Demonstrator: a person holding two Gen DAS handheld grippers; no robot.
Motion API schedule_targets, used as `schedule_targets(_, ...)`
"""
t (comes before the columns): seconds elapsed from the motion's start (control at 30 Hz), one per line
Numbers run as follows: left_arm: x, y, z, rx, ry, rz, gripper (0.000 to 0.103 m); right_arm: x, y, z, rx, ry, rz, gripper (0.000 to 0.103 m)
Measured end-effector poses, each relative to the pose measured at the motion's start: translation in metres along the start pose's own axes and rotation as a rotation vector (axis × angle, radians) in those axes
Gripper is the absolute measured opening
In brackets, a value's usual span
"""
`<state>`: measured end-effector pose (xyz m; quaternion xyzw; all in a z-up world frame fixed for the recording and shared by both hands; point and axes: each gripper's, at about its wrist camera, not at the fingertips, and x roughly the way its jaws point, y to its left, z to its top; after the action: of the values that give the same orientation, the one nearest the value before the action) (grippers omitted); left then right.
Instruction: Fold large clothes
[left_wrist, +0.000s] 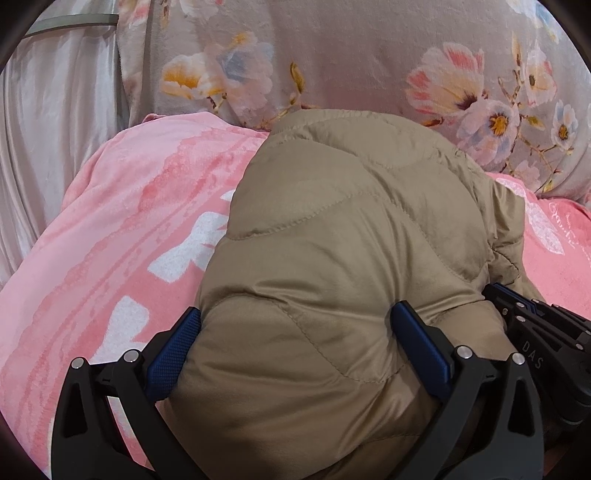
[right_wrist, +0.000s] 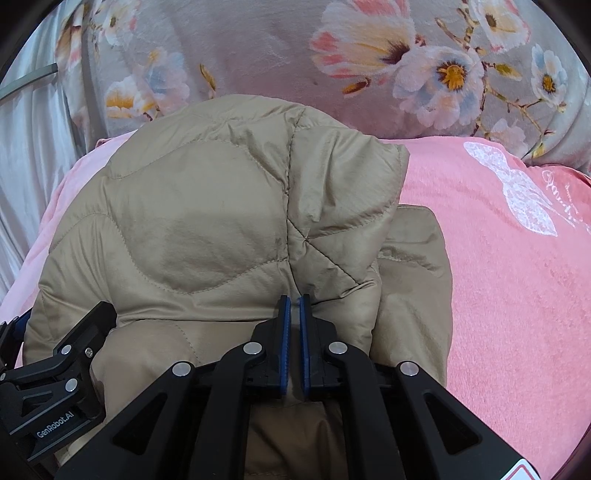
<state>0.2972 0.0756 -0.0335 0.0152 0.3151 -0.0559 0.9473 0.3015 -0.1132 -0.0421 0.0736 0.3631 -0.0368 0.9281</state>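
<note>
A tan quilted puffer jacket (left_wrist: 351, 229) lies bunched on a pink blanket; it also shows in the right wrist view (right_wrist: 207, 221). My left gripper (left_wrist: 297, 328) is open, its blue pads (left_wrist: 173, 350) wide apart on either side of a thick fold at the jacket's near edge. My right gripper (right_wrist: 294, 301) is shut on a thin fold of the jacket's near edge. The right gripper's body shows at the right edge of the left wrist view (left_wrist: 535, 325); the left gripper's body shows at the lower left of the right wrist view (right_wrist: 59, 373).
The pink blanket (right_wrist: 498, 277) with white butterfly prints covers the bed around the jacket. A grey floral quilt (left_wrist: 369, 55) is piled behind it. A pale curtain (left_wrist: 48, 147) hangs at the far left.
</note>
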Motion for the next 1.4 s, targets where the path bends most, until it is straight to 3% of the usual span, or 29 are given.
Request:
schedule_targets(0.17, -0.031, 0.001, -0.01, -0.009, -0.038, 0.04, 0.098, -0.026, -0.006, -0.005, 0.042, -0.056, -0.006, 0.005)
schedule_targets(0.23, -0.058, -0.001, -0.024, -0.004, -0.063, 0.037, 0.098, -0.059, -0.009, -0.019, 0.058, -0.101, -0.008, 0.025)
schedule_targets(0.27, -0.077, -0.004, -0.036, 0.01, -0.076, 0.038, 0.098, -0.083, -0.011, -0.033, 0.049, -0.138, -0.014, 0.052)
schedule_targets(0.3, -0.087, -0.006, -0.043, 0.02, -0.077, 0.035, 0.098, -0.102, -0.013, -0.047, 0.035, -0.166, -0.024, 0.066)
schedule_targets(0.43, -0.117, -0.018, -0.079, 0.017, 0.029, -0.033, 0.098, -0.14, -0.023, -0.092, -0.018, -0.089, -0.041, 0.067)
schedule_targets(0.53, -0.128, -0.026, -0.101, 0.004, 0.093, -0.006, 0.098, -0.163, -0.034, -0.116, -0.011, -0.042, -0.052, 0.069)
schedule_targets(0.57, -0.133, -0.03, -0.106, 0.006, 0.103, 0.004, 0.098, -0.169, -0.038, -0.126, -0.002, -0.024, -0.058, 0.073)
schedule_targets(0.77, -0.146, -0.039, -0.128, -0.011, 0.137, 0.036, 0.098, -0.181, -0.04, -0.158, 0.028, 0.06, -0.053, 0.074)
schedule_targets(0.9, -0.151, -0.042, -0.137, -0.008, 0.143, 0.101, 0.098, -0.184, -0.027, -0.165, -0.036, 0.055, -0.099, 0.074)
schedule_targets(1.4, -0.145, -0.049, -0.139, 0.044, 0.157, 0.136, 0.098, -0.176, -0.035, -0.167, 0.0, 0.095, -0.089, 0.075)
